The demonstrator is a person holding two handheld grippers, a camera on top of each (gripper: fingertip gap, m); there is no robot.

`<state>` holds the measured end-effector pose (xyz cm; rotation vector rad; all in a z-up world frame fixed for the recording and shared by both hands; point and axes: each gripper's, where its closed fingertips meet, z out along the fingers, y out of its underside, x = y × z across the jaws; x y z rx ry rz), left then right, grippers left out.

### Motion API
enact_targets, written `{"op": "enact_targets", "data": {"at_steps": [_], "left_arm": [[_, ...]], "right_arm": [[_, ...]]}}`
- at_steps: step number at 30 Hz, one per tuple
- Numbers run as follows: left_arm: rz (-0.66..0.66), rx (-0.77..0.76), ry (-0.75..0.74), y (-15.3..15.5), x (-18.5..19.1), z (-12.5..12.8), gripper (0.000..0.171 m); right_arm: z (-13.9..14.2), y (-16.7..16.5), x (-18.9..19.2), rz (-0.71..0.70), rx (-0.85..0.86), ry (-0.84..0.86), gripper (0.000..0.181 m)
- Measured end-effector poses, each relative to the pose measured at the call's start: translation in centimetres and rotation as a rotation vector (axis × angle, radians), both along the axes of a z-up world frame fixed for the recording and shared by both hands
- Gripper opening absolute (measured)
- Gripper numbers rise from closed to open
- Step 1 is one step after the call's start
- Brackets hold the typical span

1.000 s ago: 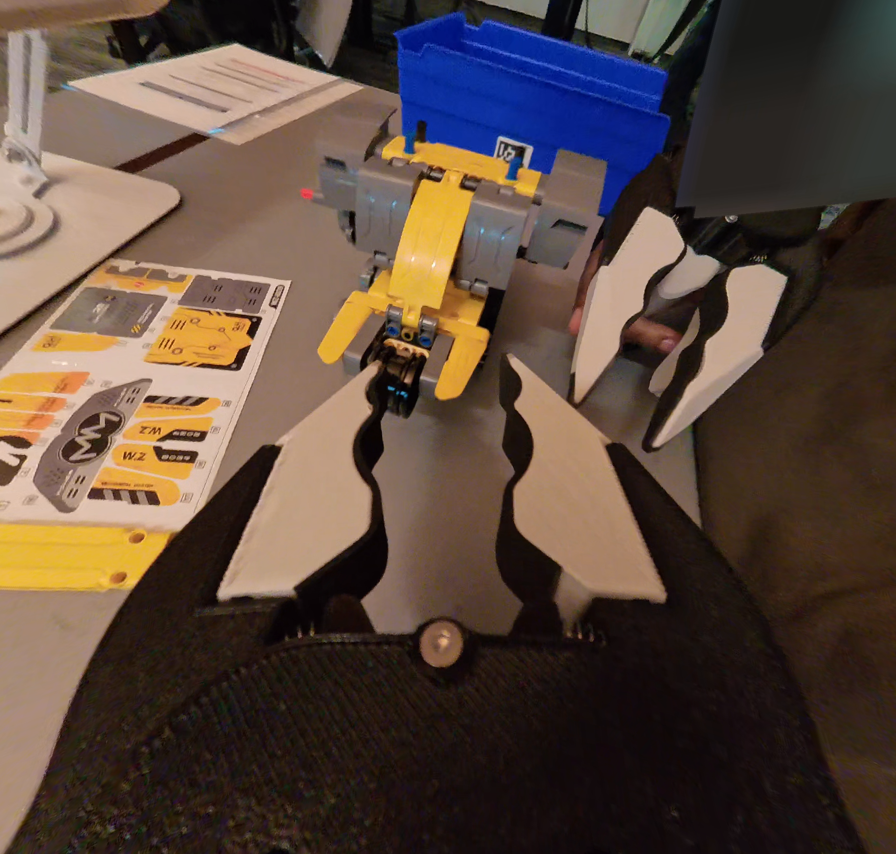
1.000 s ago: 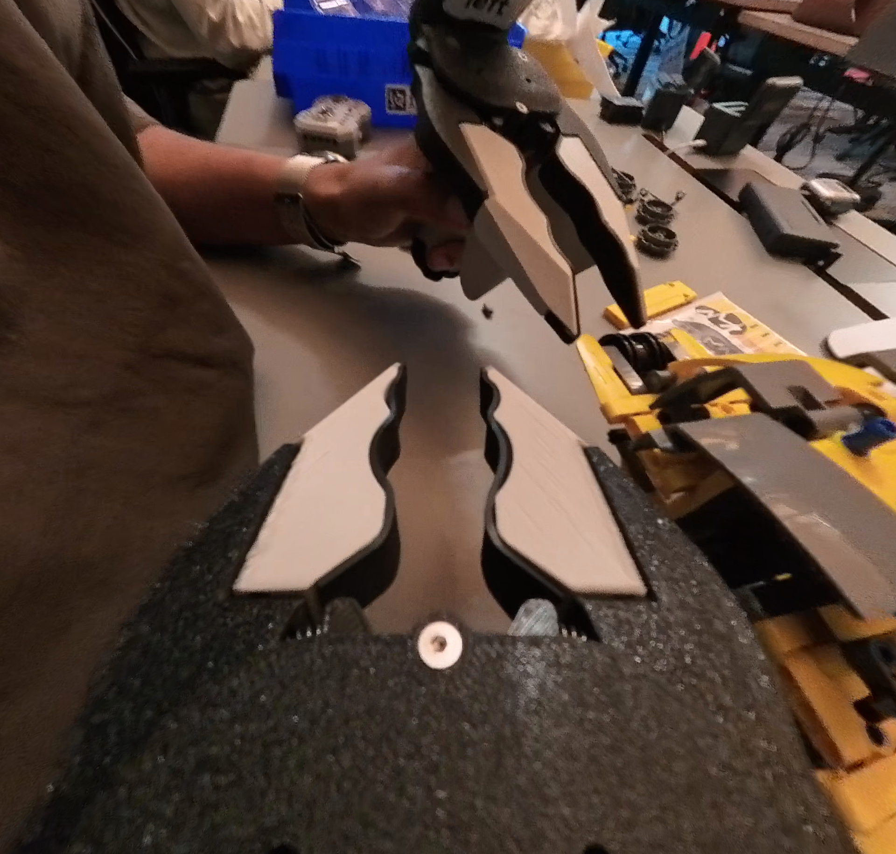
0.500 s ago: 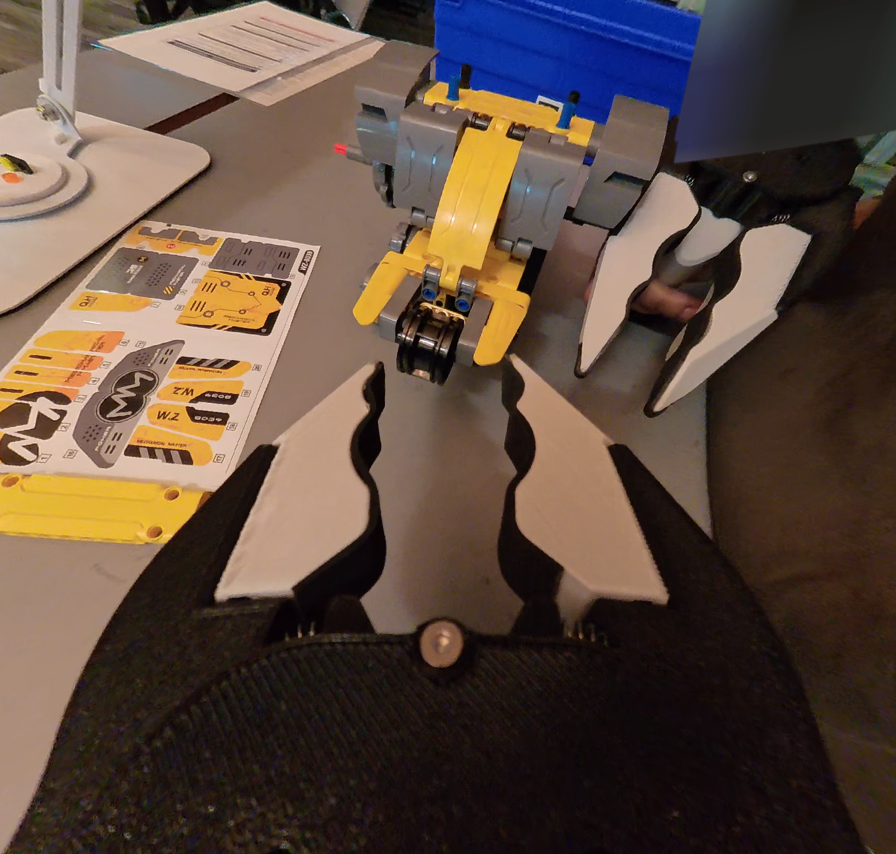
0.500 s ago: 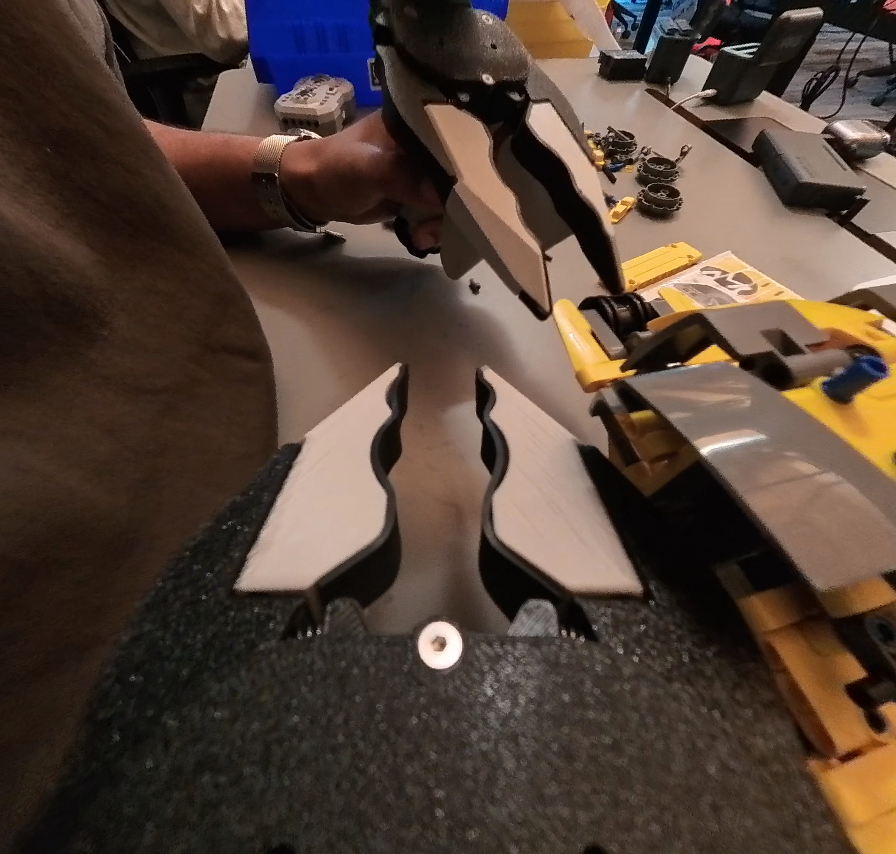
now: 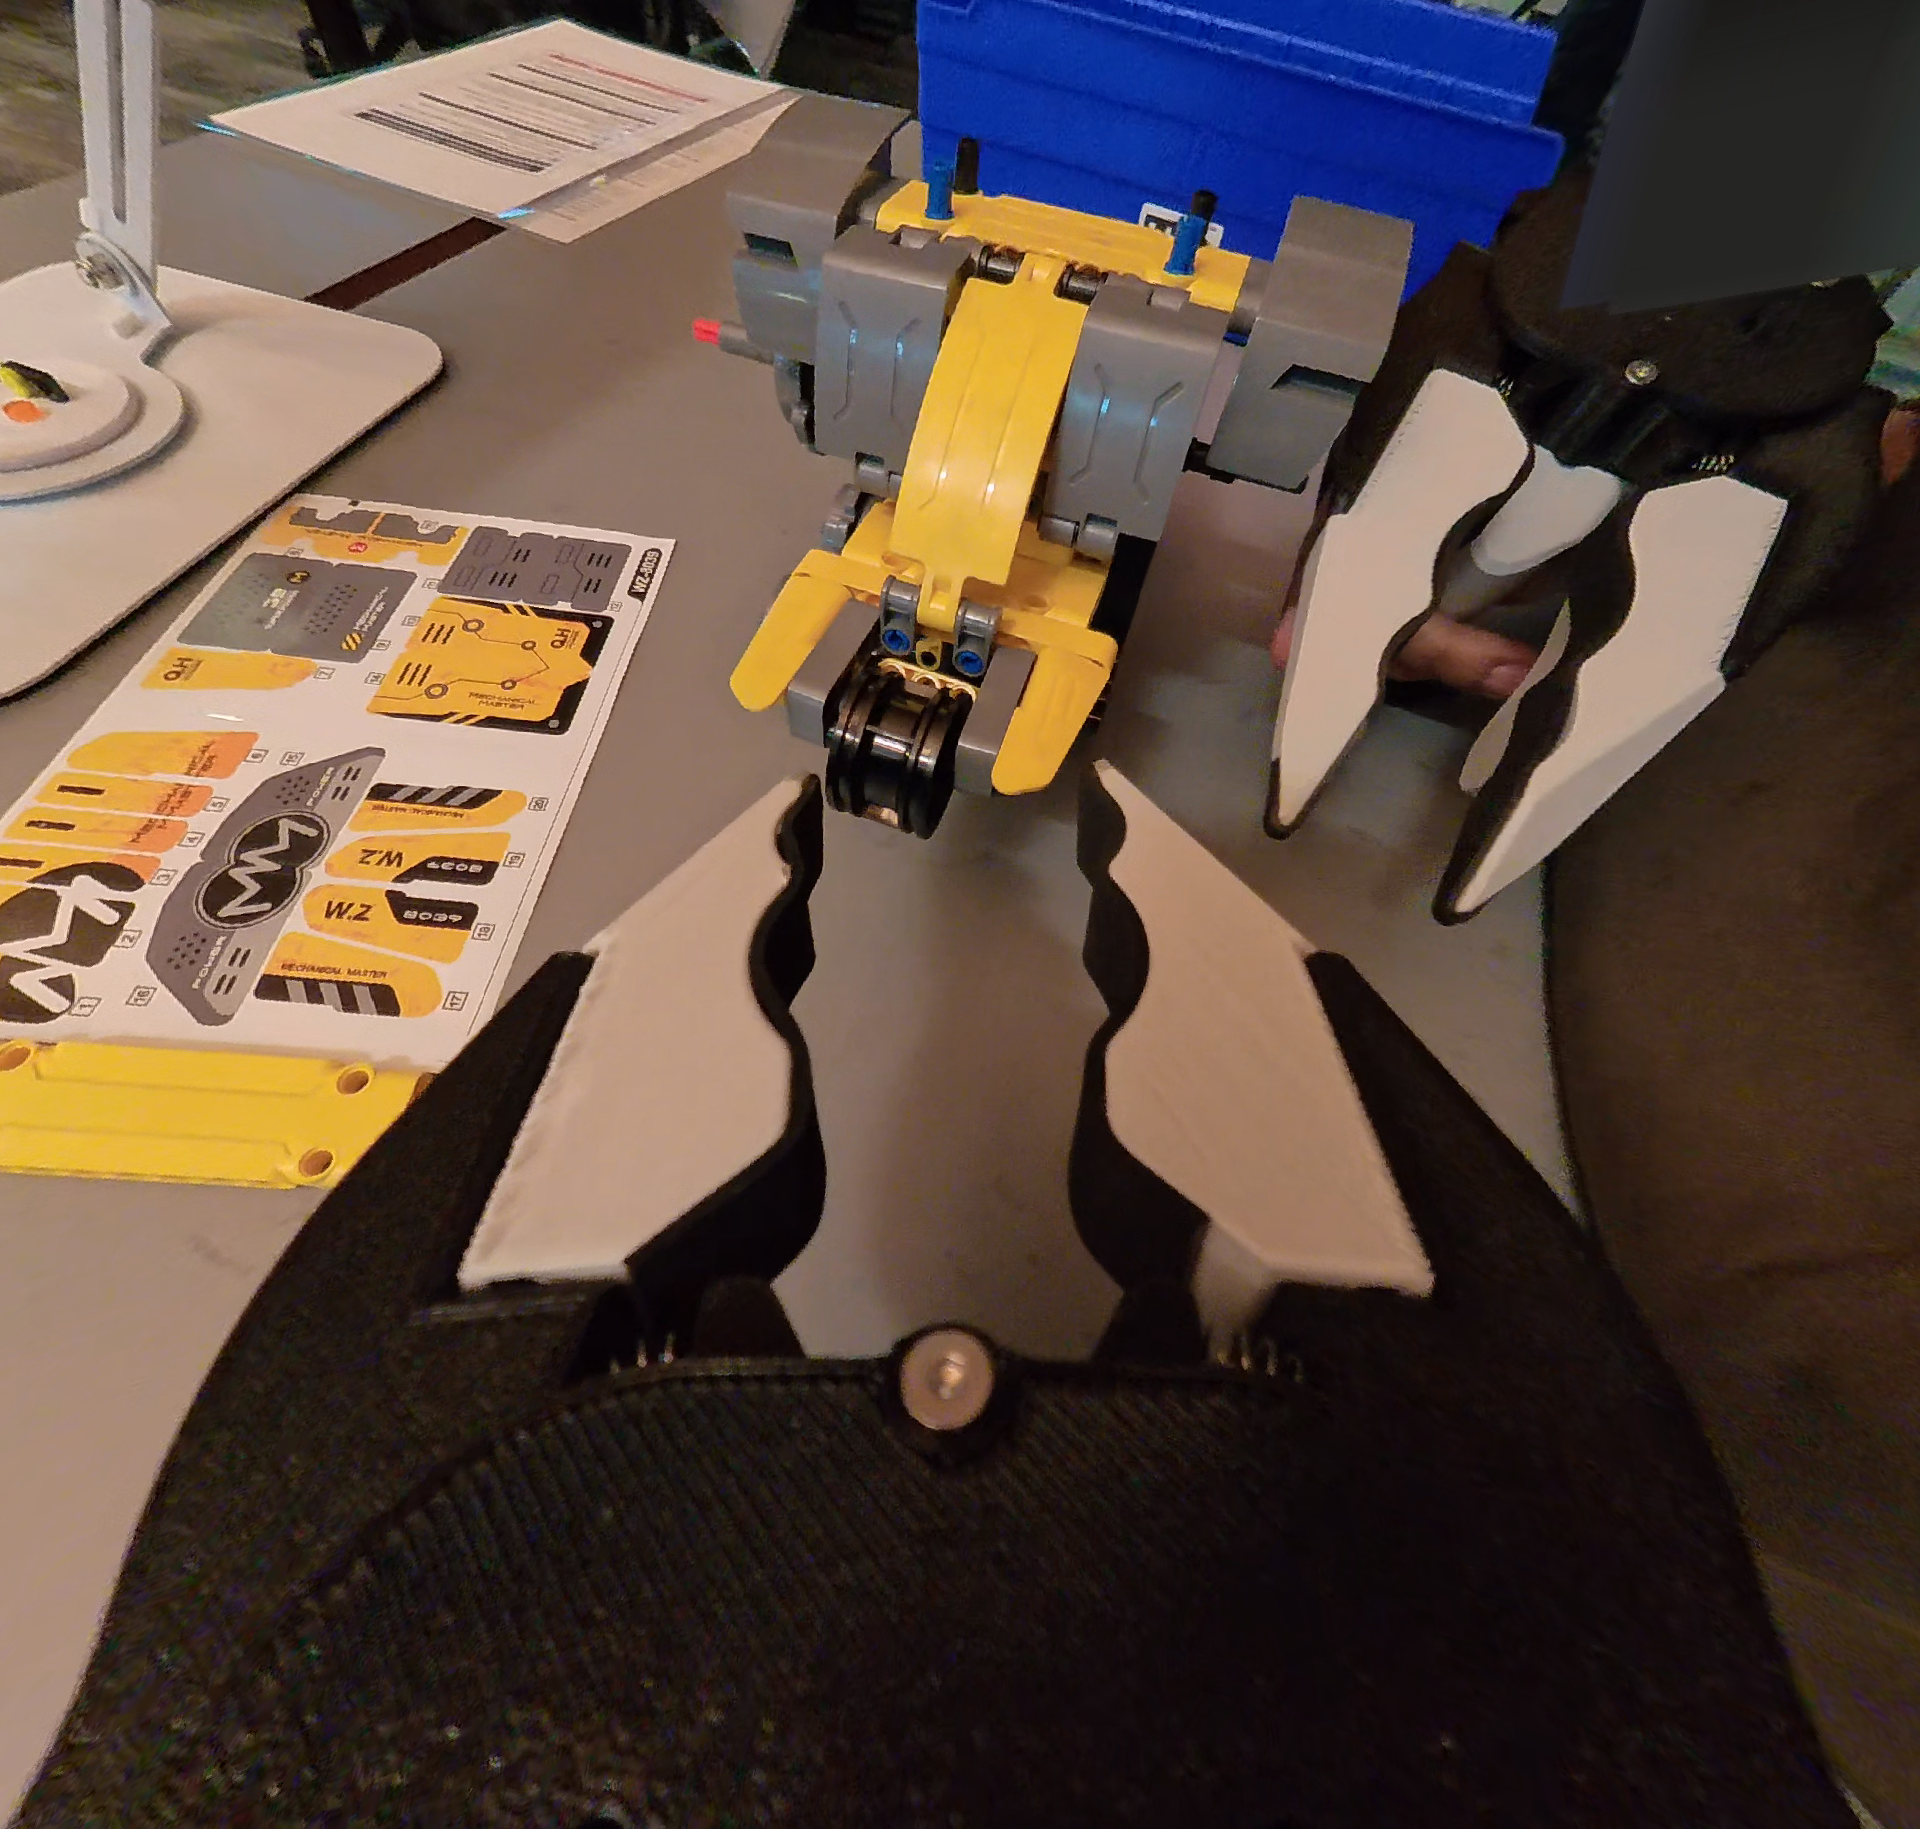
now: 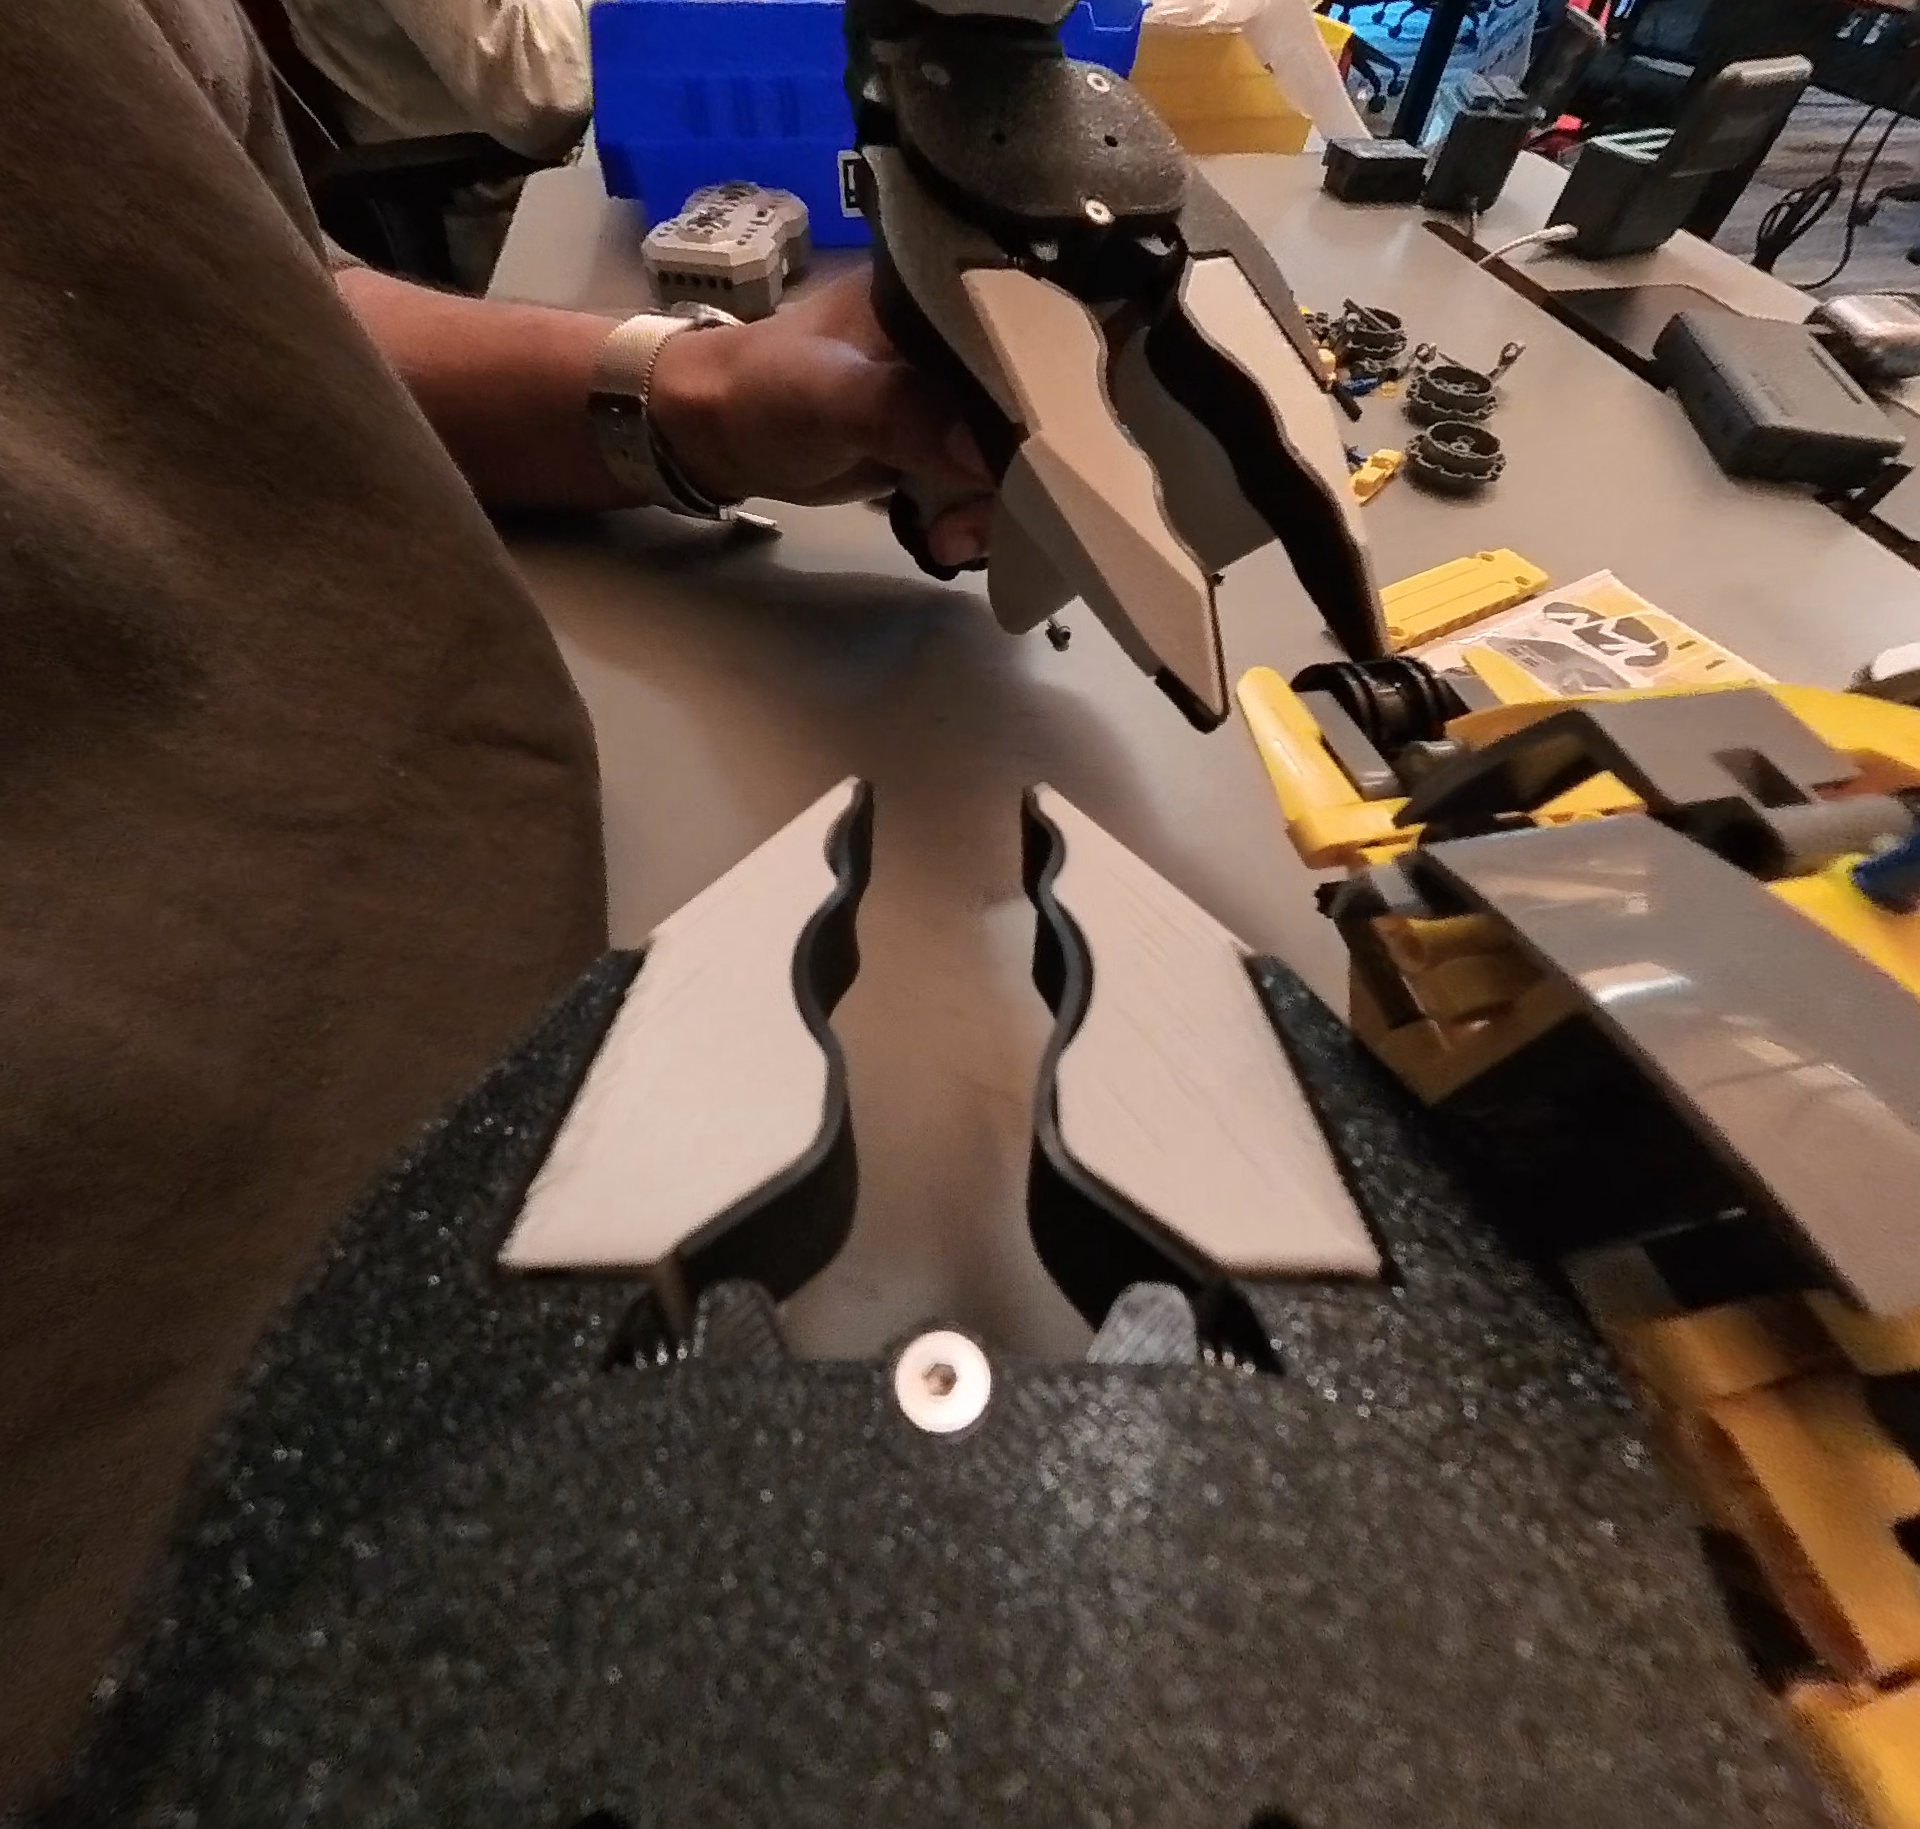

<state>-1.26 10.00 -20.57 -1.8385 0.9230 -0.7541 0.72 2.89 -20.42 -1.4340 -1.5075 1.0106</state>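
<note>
Grey surface [image 5: 623, 408] fills both views, and near its middle we see a yellow and grey brick-built vehicle model [image 5: 997, 449], its nose pointing towards us, with a black wheel [image 5: 888, 751] set in the notch at the front.

Over the last second the left gripper [image 5: 951, 780] has eased back. One fingertip was against the wheel; now both tips sit just short of it, on either side. The fingers are spread wide and hold nothing. From the right wrist view the far tip looks very close to the wheel, but we cannot tell whether it touches. The model itself has not shifted.

The right gripper [image 6: 945, 790] waits just beside the model's flank, its fingers parted with only bare surface between them. It has barely moved.

Further out, towards the left edge, lie a sticker sheet [image 5: 312, 761] and a flat yellow plate [image 5: 177, 1114], touching it. A white stand base [image 5: 208, 397] sits beyond them. At the far edge are a blue bin [image 5: 1226, 86] just behind the model and a printed paper [image 5: 520, 106].
</note>
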Motion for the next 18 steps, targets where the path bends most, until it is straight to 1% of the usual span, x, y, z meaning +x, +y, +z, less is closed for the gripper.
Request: {"op": "enact_targets", "data": {"at_steps": [3, 6, 8, 10, 12, 18], "left_arm": [[0.005, 0.006, -0.007, 0.1, 0.0, 0.1, 0.049], [0.011, 0.0, -0.019, 0.3, -0.1, 0.1, 0.049], [0.011, -0.011, -0.049, 0.2, 0.0, 0.3, 0.049], [0.006, -0.021, -0.086, 0.1, 0.1, 0.7, 0.05], [0.002, -0.025, -0.121, 0.0, 0.2, 1.2, 0.05], [0.017, -0.028, -0.148, 0.4, -0.1, 1.3, 0.05]], "right_arm": [[0.1, -0.2, 0.1, 0.006, 0.012, -0.002, 0.028], [-0.5, 1.2, 0.5, -0.047, 0.065, -0.058, 0.023], [-0.5, 1.4, 0.7, -0.048, 0.029, -0.062, 0.02], [0.0, 0.7, 0.6, -0.011, -0.04, -0.033, 0.02], [0.6, 0.0, 0.5, 0.02, -0.072, -0.006, 0.021], [1.3, -1.4, 0.2, 0.048, -0.01, 0.02, 0.021]]}}
